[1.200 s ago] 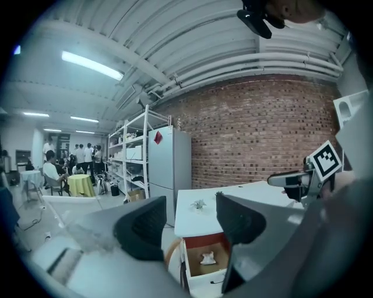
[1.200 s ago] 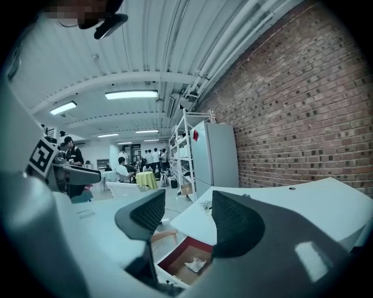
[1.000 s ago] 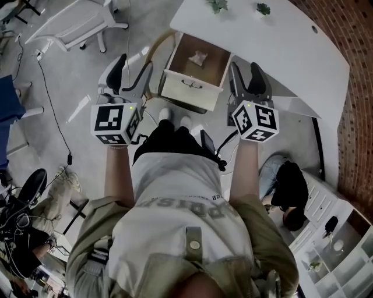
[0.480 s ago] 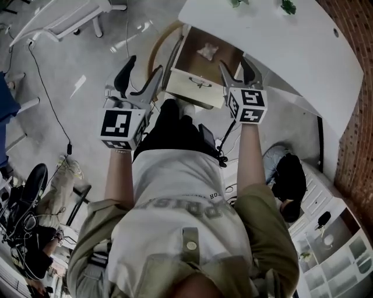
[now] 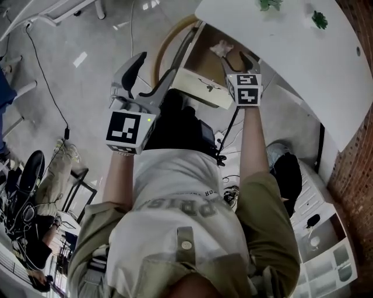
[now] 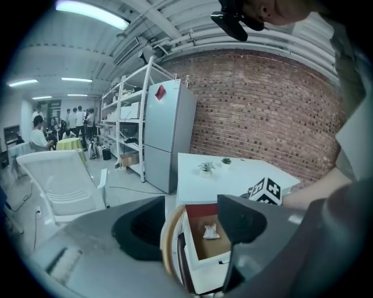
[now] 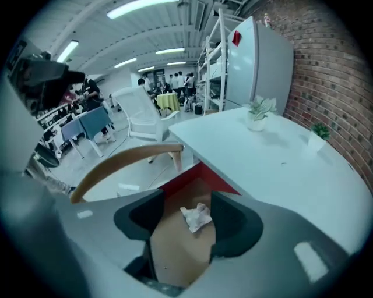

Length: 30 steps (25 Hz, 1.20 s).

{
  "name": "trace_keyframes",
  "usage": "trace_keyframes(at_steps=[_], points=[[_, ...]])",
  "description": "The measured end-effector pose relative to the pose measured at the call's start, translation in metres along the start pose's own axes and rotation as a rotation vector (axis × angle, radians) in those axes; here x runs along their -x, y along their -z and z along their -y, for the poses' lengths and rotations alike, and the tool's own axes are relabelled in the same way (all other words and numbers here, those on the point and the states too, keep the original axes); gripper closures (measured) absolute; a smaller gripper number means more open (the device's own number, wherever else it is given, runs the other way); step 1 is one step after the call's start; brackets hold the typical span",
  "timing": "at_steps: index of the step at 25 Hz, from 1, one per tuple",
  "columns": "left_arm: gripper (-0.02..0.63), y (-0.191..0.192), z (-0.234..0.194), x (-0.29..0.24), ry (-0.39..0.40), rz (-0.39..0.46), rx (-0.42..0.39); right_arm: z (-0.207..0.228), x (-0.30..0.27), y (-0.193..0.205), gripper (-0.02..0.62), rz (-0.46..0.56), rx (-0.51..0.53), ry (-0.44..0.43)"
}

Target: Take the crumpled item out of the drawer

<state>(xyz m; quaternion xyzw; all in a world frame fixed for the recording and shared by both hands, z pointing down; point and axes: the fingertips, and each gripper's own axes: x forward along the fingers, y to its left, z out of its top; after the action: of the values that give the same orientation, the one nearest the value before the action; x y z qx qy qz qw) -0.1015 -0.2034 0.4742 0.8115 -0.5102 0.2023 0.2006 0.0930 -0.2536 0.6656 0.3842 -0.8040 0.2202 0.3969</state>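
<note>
— Your left claw point(image 5: 158, 65) is spread wide, and nothing sits between its jaws.

— Agreed. You hold it out ahead of your left side, above the floor, just left of the drawer point(image 5: 204, 93). In the left gripper view the gap between the jaws frames a curved wooden chair back point(image 6: 167, 240), with the open drawer beyond it.

— That drawer stands pulled out from under the desk point(image 5: 280, 41), with its white front and handle facing you.

— And the crumpled item point(image 5: 221, 48) lies inside it, pale against the brown drawer floor. It is toward the far end, near the desk's edge.

— Your right claw point(image 5: 233, 56) reaches farther forward than your left one and hangs over the right side of the drawer.

— Its jaws are spread too. In the right gripper view the crumpled item shows in the gap between them, lying on the drawer floor beyond the tips. Neither jaw touches it.

— Farther right, the desk's white top carries a small plant point(image 5: 269, 4), and a second plant point(image 5: 319, 19) stands beside it. Both are well apart from the drawer.

— A brick wall point(image 5: 355, 116) runs along the far right of your head view, past the desk's curved edge.
</note>
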Motion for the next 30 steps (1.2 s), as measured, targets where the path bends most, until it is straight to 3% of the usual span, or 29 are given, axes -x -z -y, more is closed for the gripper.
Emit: trace_keyframes(at_steps=[7,12,19,30], points=[[0.310,0.017,-0.009,-0.011,-0.014,-0.030,0.065,0.004,-0.079,0.036,0.339,-0.179,0.131,-0.035],[0.310,0.034,-0.012,-0.005,-0.027,-0.052,0.066,0.005,-0.113,0.060,0.340,-0.290,0.176,-0.035],[0.310,0.065,-0.013,-0.006,-0.030,-0.087,0.078,0.007,-0.153,0.085,0.354,-0.361,0.219,-0.047],[0.310,0.094,-0.014,-0.004,-0.023,-0.121,0.102,0.011,-0.169,0.093,0.503,-0.360,0.237,-0.059]])
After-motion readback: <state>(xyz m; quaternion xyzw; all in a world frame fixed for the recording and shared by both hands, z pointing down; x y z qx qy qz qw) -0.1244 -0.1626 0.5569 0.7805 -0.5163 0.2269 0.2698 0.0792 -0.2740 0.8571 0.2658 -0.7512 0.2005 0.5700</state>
